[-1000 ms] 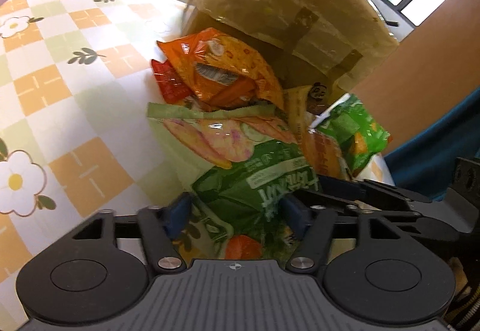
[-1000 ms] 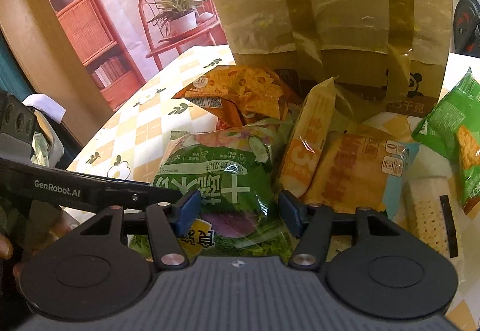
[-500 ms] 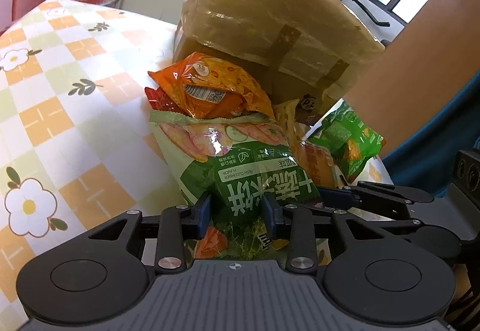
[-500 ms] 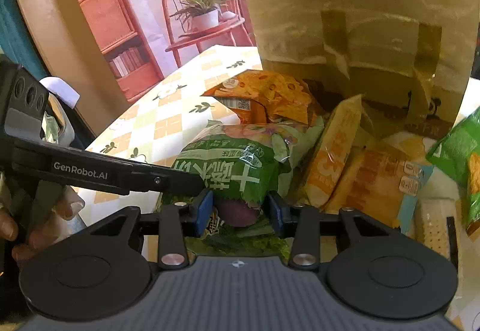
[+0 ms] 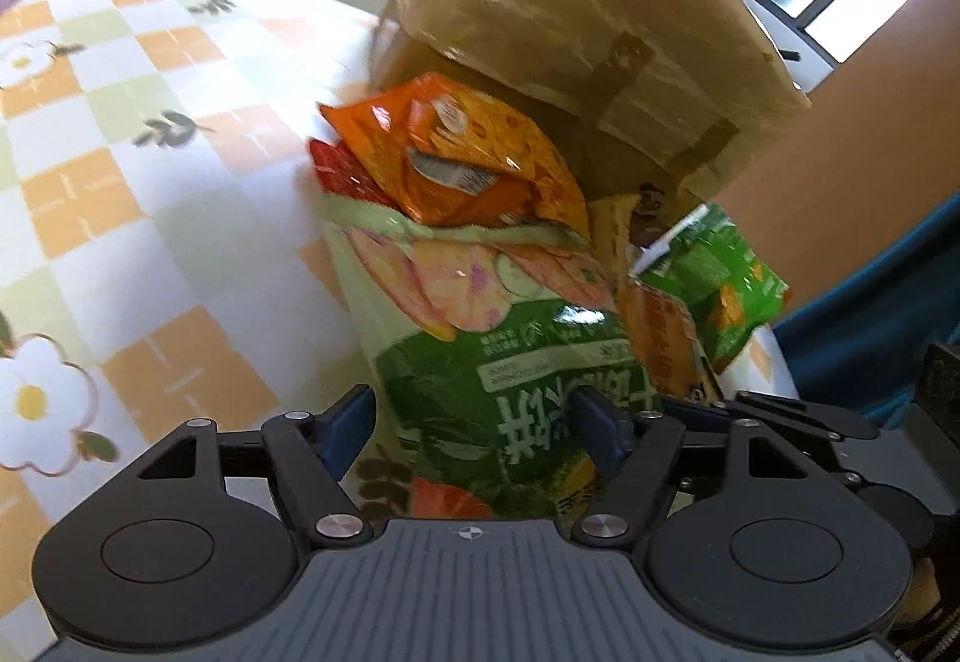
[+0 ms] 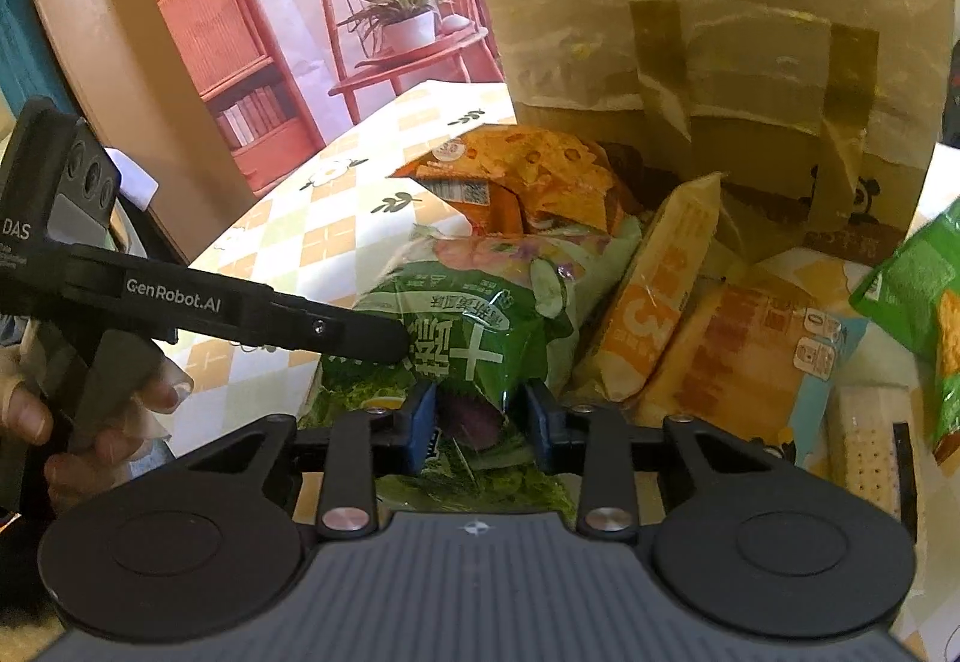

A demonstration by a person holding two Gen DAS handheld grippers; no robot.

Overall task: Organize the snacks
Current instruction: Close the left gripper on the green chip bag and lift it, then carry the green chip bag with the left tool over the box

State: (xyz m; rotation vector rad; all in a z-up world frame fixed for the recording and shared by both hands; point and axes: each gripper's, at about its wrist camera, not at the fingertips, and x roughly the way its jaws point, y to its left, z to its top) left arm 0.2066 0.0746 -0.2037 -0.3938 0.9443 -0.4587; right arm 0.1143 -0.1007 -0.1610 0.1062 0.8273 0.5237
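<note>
A green chip bag (image 5: 510,362) (image 6: 480,314) lies on the checked tablecloth (image 5: 120,194) at the front of a snack pile. My left gripper (image 5: 474,422) straddles its near end with its jaws opening; the left pad stands clear of the bag. In the right wrist view one left finger (image 6: 360,332) rests against the bag's side. My right gripper (image 6: 480,422) is closing, and its pads pinch the crumpled lower end of the same bag. Behind lie an orange cracker bag (image 5: 456,164) (image 6: 528,176) and a red packet (image 5: 336,170).
A tall brown paper bag (image 5: 588,20) (image 6: 708,20) stands behind the pile. To the right lie a long yellow packet (image 6: 654,302), an orange packet with a blue edge (image 6: 762,356), a pale cracker pack (image 6: 864,440) and a small green bag (image 5: 714,278) (image 6: 918,290). A hand (image 6: 90,410) holds the left gripper.
The left jaws narrowed onto the green bag half a second ago and have since spread wide again. The right jaws have narrowed steadily onto the bag's lower end.
</note>
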